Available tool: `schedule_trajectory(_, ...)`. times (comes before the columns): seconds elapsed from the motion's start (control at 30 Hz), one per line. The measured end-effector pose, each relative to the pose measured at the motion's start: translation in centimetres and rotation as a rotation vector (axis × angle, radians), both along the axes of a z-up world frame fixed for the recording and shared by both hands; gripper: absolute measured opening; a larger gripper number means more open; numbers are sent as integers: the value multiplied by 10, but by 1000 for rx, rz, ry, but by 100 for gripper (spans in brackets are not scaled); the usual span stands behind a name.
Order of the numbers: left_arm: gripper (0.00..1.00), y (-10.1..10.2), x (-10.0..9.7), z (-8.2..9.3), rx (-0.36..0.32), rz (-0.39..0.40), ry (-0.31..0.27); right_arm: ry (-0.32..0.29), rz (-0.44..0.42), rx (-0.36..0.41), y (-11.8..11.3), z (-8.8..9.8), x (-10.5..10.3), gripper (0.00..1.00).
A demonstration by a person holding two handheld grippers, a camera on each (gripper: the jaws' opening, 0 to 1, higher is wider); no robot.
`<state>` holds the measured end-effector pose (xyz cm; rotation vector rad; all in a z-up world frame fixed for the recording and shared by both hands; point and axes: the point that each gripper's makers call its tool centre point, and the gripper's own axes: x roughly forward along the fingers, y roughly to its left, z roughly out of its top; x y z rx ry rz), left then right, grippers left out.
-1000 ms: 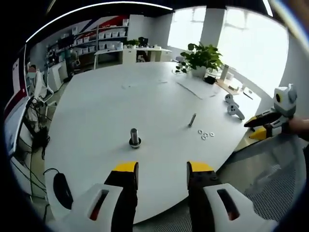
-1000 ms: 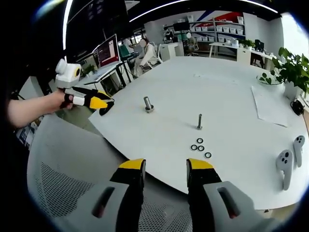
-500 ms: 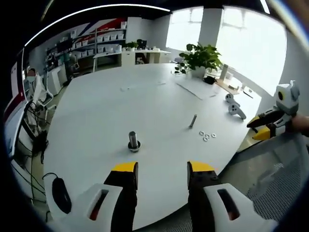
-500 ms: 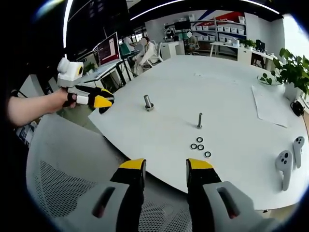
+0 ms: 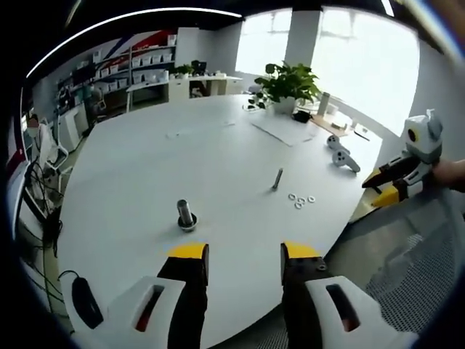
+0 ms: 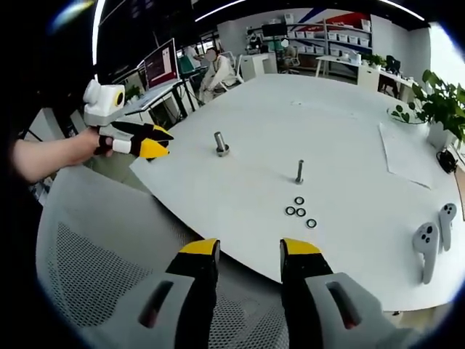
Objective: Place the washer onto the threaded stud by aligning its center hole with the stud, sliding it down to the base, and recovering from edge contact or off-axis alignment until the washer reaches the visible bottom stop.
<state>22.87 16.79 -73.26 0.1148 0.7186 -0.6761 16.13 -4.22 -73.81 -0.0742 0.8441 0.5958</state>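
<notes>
Right gripper (image 6: 248, 251) jaws parted wide, nothing between them, hovering off the table (image 6: 341, 131) edge above a mesh chair back (image 6: 102, 262) — well short of the washers (image 6: 298, 211). Left gripper (image 5: 244, 254) same: gaping, empty, near the table's near edge. Four small dark washers lying flat in a loose cluster on the white top, just beside the thin threaded stud (image 6: 299, 171), which stands upright; none on it yet. Second, thicker post (image 6: 219, 143) on a base farther left. Likely trouble: flat thin rings hard to pinch off a smooth top — may skid or nudge neighbours; jaw tip could knock the slim stud; tilted washer would catch on threads and hang above the stop. VR controllers (image 6: 430, 243) and paper sheet (image 6: 403, 156) off to the side, plant (image 6: 439, 102) beyond.
</notes>
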Motion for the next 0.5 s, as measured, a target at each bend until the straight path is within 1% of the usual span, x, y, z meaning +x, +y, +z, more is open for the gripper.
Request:
schedule_trajectory(0.17, 38, -5, -2, 1, -16, -22, 2, 18, 2, -6, 0, -3, -3, 36)
schedule_trajectory(0.33, 38, -10, -8, -3, -5, -59, 11, 22, 1, -27, -2, -4, -4, 36)
schedule_trajectory(0.5, 38, -12, -6, 3, -39, -56, 6, 25, -21, -59, -9, -7, -2, 36)
